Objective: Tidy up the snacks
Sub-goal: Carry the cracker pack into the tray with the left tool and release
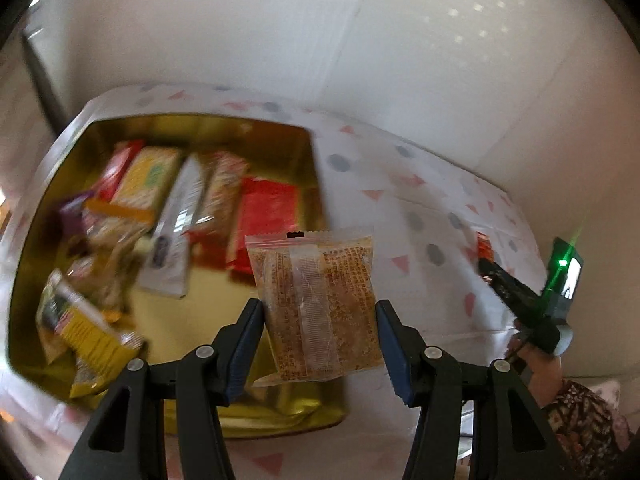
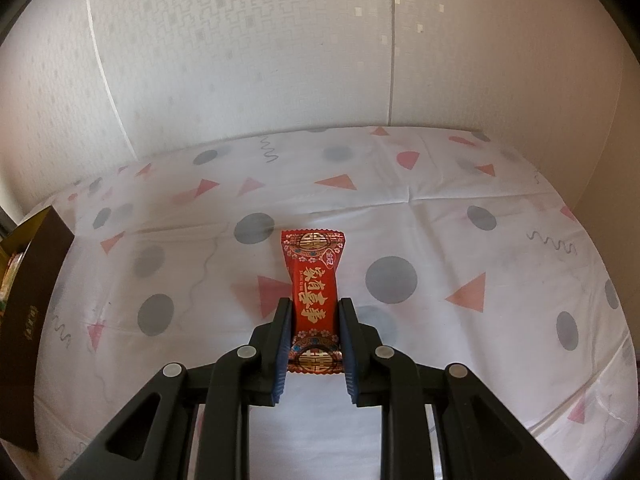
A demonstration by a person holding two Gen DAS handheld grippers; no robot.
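Observation:
My left gripper (image 1: 320, 312) is shut on a clear packet of orange-brown snack (image 1: 320, 304), held upright above the near right corner of a gold tin (image 1: 192, 128). Several wrapped snacks (image 1: 168, 208) lie blurred inside the tin. In the right wrist view my right gripper (image 2: 314, 308) is shut on a red candy bar with gold characters (image 2: 314, 276), just above the patterned tablecloth (image 2: 440, 208). The right gripper (image 1: 496, 276) also shows at the right edge of the left wrist view, still with the red wrapper (image 1: 484, 246) at its tip.
A white cloth with grey dots and pink triangles covers the table, which ends against white walls (image 2: 240, 40) at the back. A dark side of the tin (image 2: 32, 320) stands at the left edge of the right wrist view. A patterned sleeve (image 1: 584, 428) is at lower right.

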